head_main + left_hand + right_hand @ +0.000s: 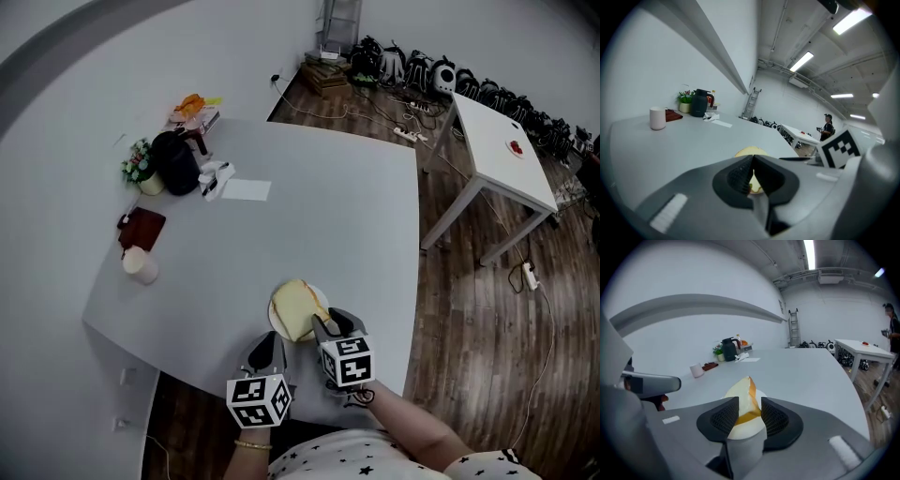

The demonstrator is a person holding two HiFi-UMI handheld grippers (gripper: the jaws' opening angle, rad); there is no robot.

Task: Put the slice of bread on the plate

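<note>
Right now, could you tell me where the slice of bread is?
In the head view, the slice of bread rests on the white plate at the table's near edge, between the open jaws of the right tool.

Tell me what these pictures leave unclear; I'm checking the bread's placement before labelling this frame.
Plate: head view, mostly covered by the bread; the rim under the right gripper is hidden.
Bread's underside: hidden in every view by the slice itself.
Red thing on the white table: head view, too small to identify.
Orange items behind the black jug: head view, too small.
</note>
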